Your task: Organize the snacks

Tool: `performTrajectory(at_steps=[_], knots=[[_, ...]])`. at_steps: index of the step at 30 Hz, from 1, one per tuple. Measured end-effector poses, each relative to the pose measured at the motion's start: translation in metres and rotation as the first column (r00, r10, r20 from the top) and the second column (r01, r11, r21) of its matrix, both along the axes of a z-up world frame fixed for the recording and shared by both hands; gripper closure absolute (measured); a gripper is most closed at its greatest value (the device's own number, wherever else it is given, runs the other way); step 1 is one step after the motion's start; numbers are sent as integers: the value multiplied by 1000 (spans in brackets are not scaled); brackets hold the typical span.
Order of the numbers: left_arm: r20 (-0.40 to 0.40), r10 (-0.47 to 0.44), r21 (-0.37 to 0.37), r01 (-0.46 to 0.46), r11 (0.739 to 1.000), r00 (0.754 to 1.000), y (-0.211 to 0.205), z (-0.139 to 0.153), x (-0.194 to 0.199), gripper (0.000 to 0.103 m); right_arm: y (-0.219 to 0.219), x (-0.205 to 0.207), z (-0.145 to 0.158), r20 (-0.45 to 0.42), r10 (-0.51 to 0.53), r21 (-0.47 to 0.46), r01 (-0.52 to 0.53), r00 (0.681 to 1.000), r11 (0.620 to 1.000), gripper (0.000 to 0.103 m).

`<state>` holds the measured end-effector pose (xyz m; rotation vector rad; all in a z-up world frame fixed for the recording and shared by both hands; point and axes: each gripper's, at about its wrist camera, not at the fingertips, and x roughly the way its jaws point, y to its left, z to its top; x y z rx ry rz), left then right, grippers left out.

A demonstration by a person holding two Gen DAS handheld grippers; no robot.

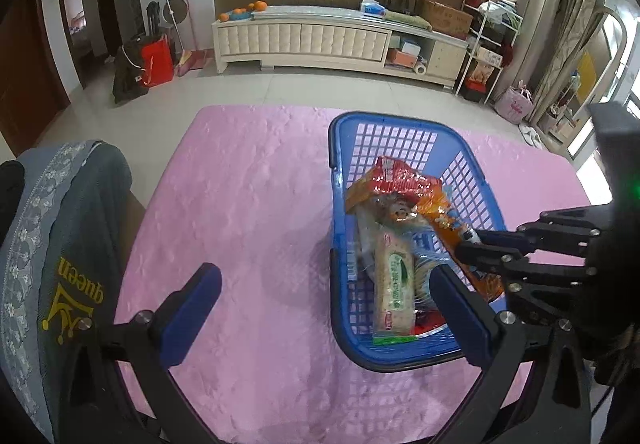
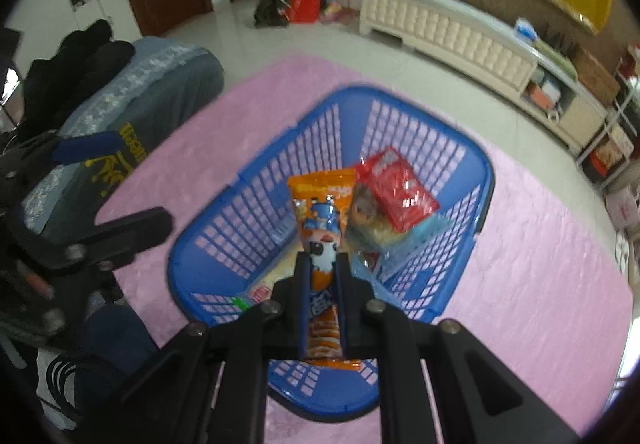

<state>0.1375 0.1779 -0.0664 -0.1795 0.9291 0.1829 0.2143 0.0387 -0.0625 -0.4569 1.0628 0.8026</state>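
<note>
Soft daylight, fisheye warp, slight blur

Basket (image 2: 486, 180): blue plastic lattice, smooth, slightly glossy;
Orange packet (image 2: 320, 204): glossy printed film;
Red packet (image 2: 396, 188): shiny crinkled foil-like film;
Table cover (image 1: 248, 184): pink cloth, matt, puckered texture;
Chair cover (image 1: 72, 224): grey cloth, lace trim;
Right gripper (image 2: 323, 264): matt black plastic, metal screws.

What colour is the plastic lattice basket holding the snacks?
Blue; the plastic lattice basket shows best in the right wrist view.
</note>
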Motion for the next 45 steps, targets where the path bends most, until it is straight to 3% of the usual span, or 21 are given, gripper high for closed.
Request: performTrajectory(at_steps=[5,11,14,17,19,25,30,34,38,45], knots=[[-3,-6,-10,6,1000,1000,-1,-7,-2,0,1,-1,-21,-54,-38,-24,37,998,999,88],[7,-5,-60,5,998,1000,-1,-18,-9,0,1,-2,-33,-69,-66,-26,64,995,998,88],[17,3,-54,-2,999,1000,-4,-21,-15,0,-1,-5,-34,-35,-77,-37,76,996,996,85],[56,0,-34,2,999,998,-13,-16,-24,0,-12,-18,-20,38,-105,3,105,994,994,59],[101,-3,-14,5,1000,995,-23,-9,-35,0,-29,-30,-8,82,-155,76,149,984,986,30],[198,-2,83,-15,996,980,-58,3,-67,0,-78,-63,21,113,-256,225,227,960,948,26],[244,23,85,-45,995,970,-77,9,-94,0,-113,-84,41,118,-332,280,289,936,915,25],[315,47,34,-61,998,948,-88,27,-127,0,-134,-109,59,177,-364,316,298,914,901,24],[402,55,68,-90,994,914,-104,56,-154,0,-149,-143,86,281,-379,328,283,882,901,21],[507,-5,113,-61,992,862,-131,105,-189,0,-178,-192,130,379,-415,407,254,827,877,0]])
